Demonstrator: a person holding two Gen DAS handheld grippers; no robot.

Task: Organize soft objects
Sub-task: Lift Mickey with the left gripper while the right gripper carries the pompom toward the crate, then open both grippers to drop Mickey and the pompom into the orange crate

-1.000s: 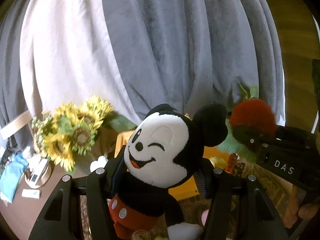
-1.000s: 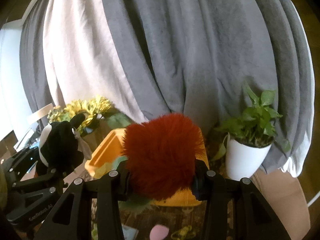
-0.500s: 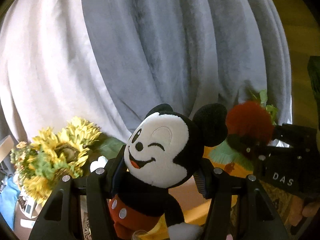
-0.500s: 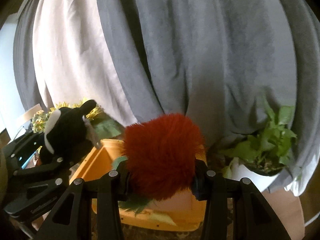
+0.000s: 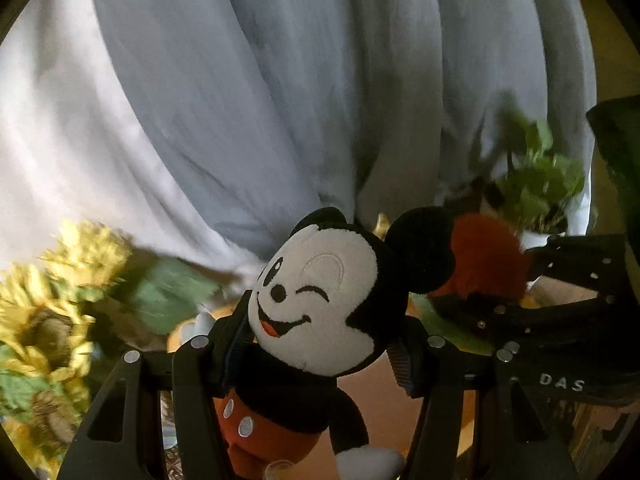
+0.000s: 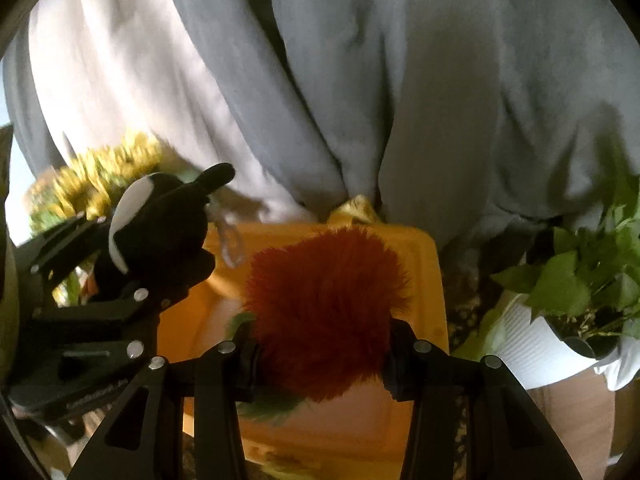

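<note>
My left gripper is shut on a winking mouse plush with red shorts, pinched at the neck. In the right wrist view its black back shows at the left, above the near left corner of a yellow bin. My right gripper is shut on a fuzzy red plush with green leaves underneath, hanging over the bin's inside. The left wrist view shows that red plush just behind the mouse's ear, and the bin's floor below the mouse.
Grey and white curtains hang right behind the bin. Sunflowers stand to its left. A leafy plant in a white pot stands close on its right. The two grippers are side by side, nearly touching.
Both grippers have moved forward and down with their plushes. The yellow bin has grown and now lies under them. The sunflowers slid left, the potted plant right.
</note>
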